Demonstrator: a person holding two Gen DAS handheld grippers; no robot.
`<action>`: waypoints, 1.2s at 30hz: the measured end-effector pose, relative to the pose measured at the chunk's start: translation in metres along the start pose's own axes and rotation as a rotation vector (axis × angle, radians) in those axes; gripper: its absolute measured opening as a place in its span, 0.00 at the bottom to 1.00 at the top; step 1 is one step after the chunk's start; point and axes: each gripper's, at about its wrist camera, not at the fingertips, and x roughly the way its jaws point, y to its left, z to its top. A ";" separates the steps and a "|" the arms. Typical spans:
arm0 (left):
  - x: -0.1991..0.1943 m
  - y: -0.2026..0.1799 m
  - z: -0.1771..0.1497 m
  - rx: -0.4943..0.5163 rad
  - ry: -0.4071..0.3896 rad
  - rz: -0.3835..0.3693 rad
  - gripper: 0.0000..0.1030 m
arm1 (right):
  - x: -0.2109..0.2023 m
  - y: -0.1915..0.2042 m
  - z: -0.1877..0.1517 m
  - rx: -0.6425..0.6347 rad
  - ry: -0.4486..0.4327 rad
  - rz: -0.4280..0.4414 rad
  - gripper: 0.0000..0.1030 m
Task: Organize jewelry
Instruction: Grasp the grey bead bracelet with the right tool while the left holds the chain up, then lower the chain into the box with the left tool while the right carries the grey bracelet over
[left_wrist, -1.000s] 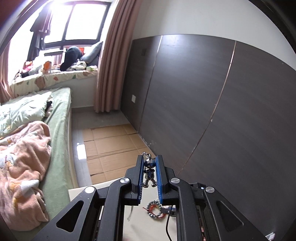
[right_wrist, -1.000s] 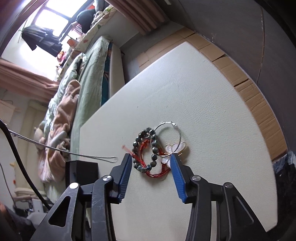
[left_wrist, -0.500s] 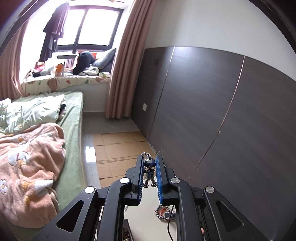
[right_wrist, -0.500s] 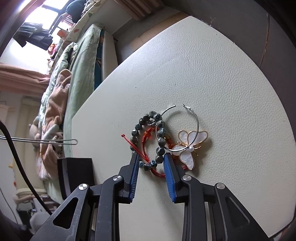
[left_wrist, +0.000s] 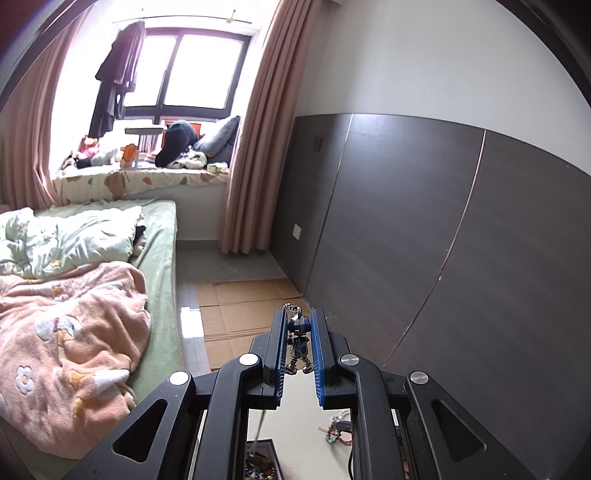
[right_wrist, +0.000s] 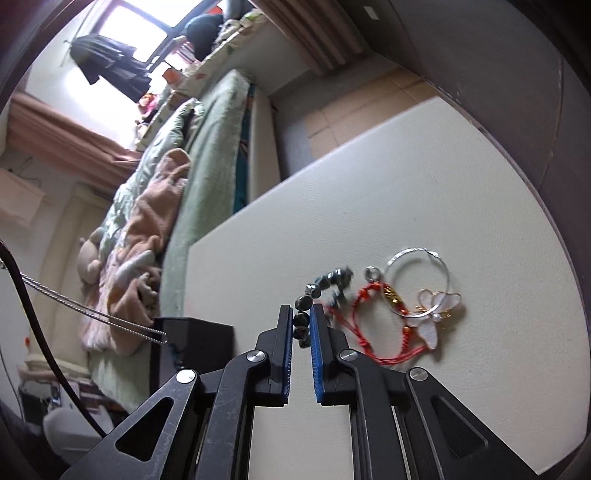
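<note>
My left gripper (left_wrist: 298, 325) is shut on a small blue and silver figure charm (left_wrist: 297, 334) with a chain, held high above the table. My right gripper (right_wrist: 301, 317) is shut on a dark beaded bracelet (right_wrist: 317, 288) and lifts it off the cream table (right_wrist: 406, 177). A red cord bracelet (right_wrist: 373, 317), a silver hoop (right_wrist: 417, 273) and a white butterfly ornament (right_wrist: 436, 314) lie just right of it. The jewelry pile also shows small in the left wrist view (left_wrist: 338, 435).
A black jewelry box (right_wrist: 195, 343) stands at the table's left edge; its beaded contents show in the left wrist view (left_wrist: 258, 467). A silver chain (right_wrist: 92, 310) hangs over it. A bed (left_wrist: 74, 295) lies left, a dark wall panel (left_wrist: 443, 240) right.
My right gripper closed on the beaded bracelet and pulled it up and left, away from the red cord and hoop. My left gripper rose with the charm, so the view tilted up.
</note>
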 end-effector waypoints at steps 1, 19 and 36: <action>-0.001 0.000 -0.001 0.001 0.000 0.002 0.13 | -0.002 0.005 0.000 -0.012 -0.009 0.007 0.10; 0.023 0.040 -0.048 -0.066 0.113 0.060 0.13 | -0.030 0.087 -0.014 -0.123 -0.080 0.180 0.10; 0.080 0.069 -0.120 -0.142 0.323 0.086 0.13 | -0.038 0.113 -0.020 -0.167 -0.086 0.218 0.10</action>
